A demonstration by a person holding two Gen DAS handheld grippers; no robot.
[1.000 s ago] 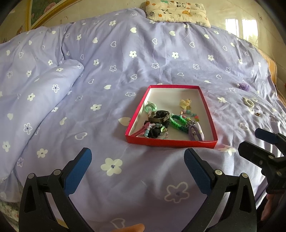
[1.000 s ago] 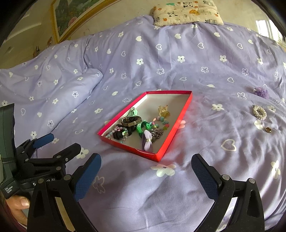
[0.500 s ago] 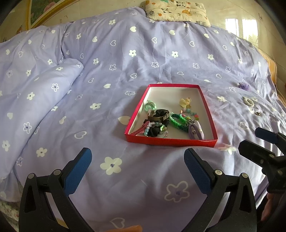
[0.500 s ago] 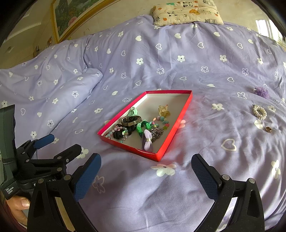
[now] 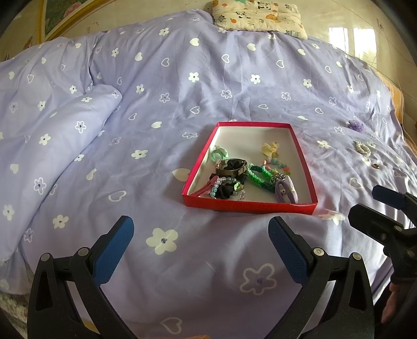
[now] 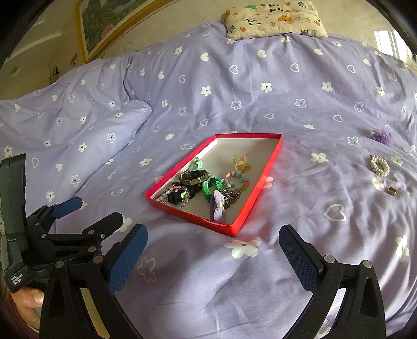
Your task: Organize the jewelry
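Note:
A shallow red box [image 5: 250, 206] [image 6: 269, 167] lies on the purple bedspread, holding several pieces: a dark bangle [image 5: 231, 167], a green braided bracelet [image 5: 258, 176], a purple bow clip [image 6: 218, 204], beads. To its right on the cover lie a pearl bracelet [image 6: 379, 165] [image 5: 362, 148], a small ring [image 6: 391, 191] [image 5: 375, 165] and a purple scrunchie [image 6: 381, 135] [image 5: 355, 125]. My left gripper [image 5: 200, 243] is open and empty, short of the box. My right gripper [image 6: 212, 250] is open and empty, near the box's front corner.
A folded part of the duvet [image 5: 52, 135] bulges at the left. A patterned pillow [image 5: 258, 14] lies at the head of the bed. The bed's right edge [image 5: 401, 104] drops off beyond the loose pieces. The left gripper also shows in the right wrist view [image 6: 86, 212].
Both grippers have drawn back slightly from the box, which looks a little farther off. Both stay open and nothing was picked up.

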